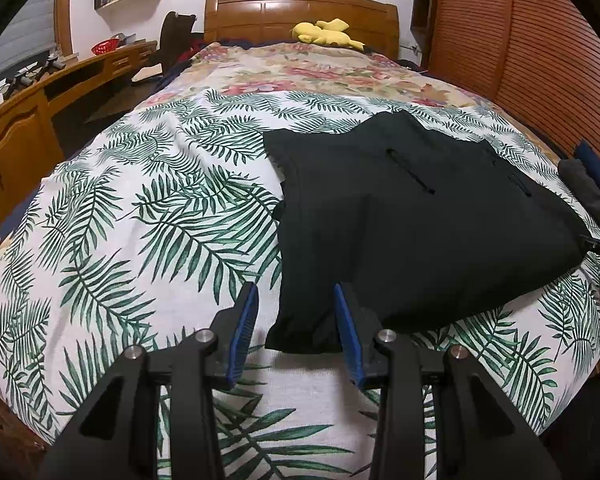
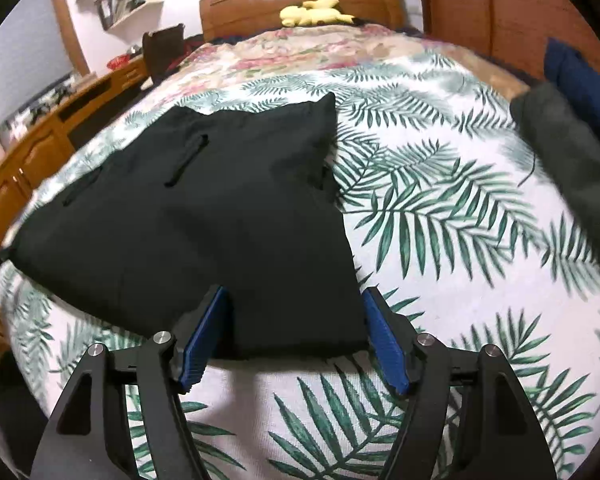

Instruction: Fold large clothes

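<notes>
Open hand-held gripper [image 2: 294,336] over black garment [image 2: 204,208]

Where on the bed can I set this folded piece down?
Bare palm-leaf sheet lies left of the black folded garment, toward the wooden desk. The right edge is crowded by grey and blue clothes.

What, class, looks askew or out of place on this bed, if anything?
Little stands out. The folded black garment lies on the leaf-print sheet with its far corners peaked up unevenly and a lower layer poking out along one side. Both grippers are open, holding nothing.
</notes>
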Demonstrator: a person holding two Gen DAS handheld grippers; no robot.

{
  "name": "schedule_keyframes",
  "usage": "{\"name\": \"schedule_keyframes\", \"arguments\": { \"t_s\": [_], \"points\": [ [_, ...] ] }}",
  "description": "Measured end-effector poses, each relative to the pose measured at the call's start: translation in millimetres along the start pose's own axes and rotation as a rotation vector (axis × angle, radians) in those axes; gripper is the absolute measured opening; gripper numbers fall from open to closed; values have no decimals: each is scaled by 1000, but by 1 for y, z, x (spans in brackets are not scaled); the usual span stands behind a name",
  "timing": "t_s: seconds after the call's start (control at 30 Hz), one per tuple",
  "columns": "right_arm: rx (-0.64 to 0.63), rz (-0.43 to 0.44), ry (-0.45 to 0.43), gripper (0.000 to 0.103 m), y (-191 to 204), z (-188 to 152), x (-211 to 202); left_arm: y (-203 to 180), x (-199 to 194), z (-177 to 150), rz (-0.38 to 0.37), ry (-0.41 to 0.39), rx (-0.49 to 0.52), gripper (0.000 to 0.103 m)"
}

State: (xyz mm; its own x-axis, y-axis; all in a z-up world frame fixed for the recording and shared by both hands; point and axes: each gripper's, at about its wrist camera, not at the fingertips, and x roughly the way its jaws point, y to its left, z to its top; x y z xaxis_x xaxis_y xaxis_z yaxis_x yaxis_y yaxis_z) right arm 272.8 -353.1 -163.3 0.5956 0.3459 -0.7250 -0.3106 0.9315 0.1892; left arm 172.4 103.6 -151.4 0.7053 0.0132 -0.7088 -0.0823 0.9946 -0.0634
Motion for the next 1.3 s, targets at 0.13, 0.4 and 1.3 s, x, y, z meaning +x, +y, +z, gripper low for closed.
{"name": "schedule_keyframes", "arguments": {
  "t_s": [0.13,0.4,1.3],
  "points": [
    [-13,47,-5,41,6,-1,-4,-1,-2,0,-2,-6,1,37],
    [-145,8,-62,9,31,5,-28,-6,-9,3,-8,-21,31,11],
    [-253,56,-193,46,111,21,-68,-45,-58,-19,-64,-82,76,4]
  ]
}}
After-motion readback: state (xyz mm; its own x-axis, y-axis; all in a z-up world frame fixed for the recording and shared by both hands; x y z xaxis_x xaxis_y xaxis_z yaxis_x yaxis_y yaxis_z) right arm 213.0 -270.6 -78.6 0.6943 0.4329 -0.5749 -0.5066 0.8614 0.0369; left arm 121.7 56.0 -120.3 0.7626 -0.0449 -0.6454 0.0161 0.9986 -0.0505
